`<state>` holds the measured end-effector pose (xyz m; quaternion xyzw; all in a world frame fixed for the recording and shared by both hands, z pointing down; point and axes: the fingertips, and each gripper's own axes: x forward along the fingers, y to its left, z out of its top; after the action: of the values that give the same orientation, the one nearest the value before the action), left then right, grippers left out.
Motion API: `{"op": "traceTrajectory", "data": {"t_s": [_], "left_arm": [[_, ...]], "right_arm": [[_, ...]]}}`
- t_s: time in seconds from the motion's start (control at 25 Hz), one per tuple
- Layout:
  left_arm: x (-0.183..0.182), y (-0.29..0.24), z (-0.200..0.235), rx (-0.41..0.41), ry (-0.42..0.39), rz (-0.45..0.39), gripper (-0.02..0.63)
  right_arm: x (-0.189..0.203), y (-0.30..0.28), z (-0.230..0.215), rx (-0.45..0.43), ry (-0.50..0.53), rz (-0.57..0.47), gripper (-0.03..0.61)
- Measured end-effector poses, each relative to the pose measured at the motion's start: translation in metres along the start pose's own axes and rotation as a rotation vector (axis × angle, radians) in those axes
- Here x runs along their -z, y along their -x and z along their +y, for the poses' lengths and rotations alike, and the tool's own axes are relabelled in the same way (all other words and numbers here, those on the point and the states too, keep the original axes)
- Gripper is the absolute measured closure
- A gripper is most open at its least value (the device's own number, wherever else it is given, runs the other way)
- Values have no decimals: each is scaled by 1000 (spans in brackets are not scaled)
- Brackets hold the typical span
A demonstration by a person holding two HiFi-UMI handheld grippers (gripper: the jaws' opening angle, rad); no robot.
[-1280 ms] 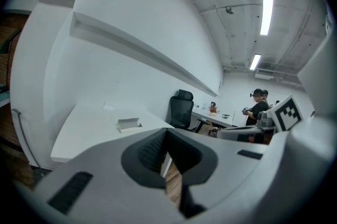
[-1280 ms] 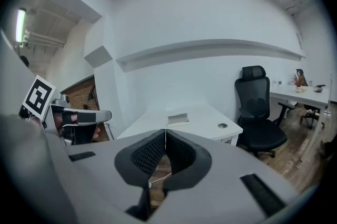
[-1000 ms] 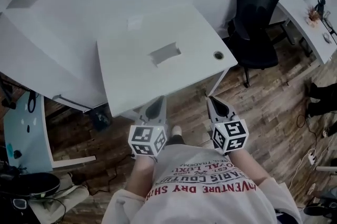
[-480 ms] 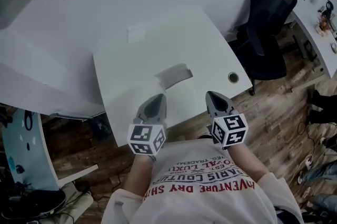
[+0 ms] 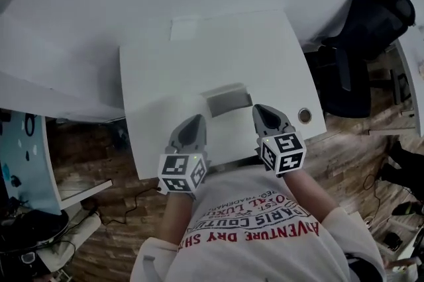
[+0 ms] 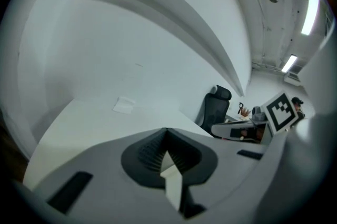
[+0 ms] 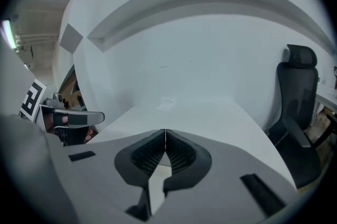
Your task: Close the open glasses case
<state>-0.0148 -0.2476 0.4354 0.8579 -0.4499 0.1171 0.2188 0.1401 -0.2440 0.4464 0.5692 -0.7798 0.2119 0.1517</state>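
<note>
- Both grippers are shut and empty. The left gripper (image 5: 196, 123) has its ridged pads (image 6: 150, 152) meeting at the tip with nothing between them, and its own view shows only bare table beyond. The right gripper (image 5: 260, 110) is the same, pads (image 7: 148, 156) pressed together on nothing.
- From my head view the glasses case (image 5: 228, 100) lies open on the white table (image 5: 165, 82), near the edge closest to me. It sits between the two grippers and a little ahead of their tips.
- Its long axis runs across me, left to right, with the right end tipped slightly away.
- The right gripper is the nearer one, its tip just beside the case's right end. The left tip is near the left end, but offset to the left and back toward me.
- Neither gripper view shows the case; I judge it sits below and inboard of where each camera looks.
- I cannot tell from above which half is the lid, so I would confirm the hinge side first. My guess is a shut tip can push the lid over along the short axis while the other steadies the base.
- A paper slip (image 5: 186, 28) at the far edge and the chair (image 5: 358, 42) are well apart from all this.
</note>
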Motion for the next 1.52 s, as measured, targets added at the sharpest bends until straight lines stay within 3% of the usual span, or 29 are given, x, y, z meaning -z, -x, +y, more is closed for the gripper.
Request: {"op": "traceTrajectory", "data": {"t_s": [0.4, 0.68, 0.96, 1.52], "left_arm": [[39, -42, 21, -153, 150, 77, 615], [68, -56, 27, -217, 202, 120, 615], [83, -60, 25, -232, 216, 155, 615], [98, -56, 6, -206, 218, 191, 615]], "right_arm": [[11, -90, -10, -170, 134, 165, 566], [29, -130, -18, -200, 154, 235, 566], [40, -147, -26, -201, 168, 272, 566], [67, -121, -23, -213, 114, 275, 566]]}}
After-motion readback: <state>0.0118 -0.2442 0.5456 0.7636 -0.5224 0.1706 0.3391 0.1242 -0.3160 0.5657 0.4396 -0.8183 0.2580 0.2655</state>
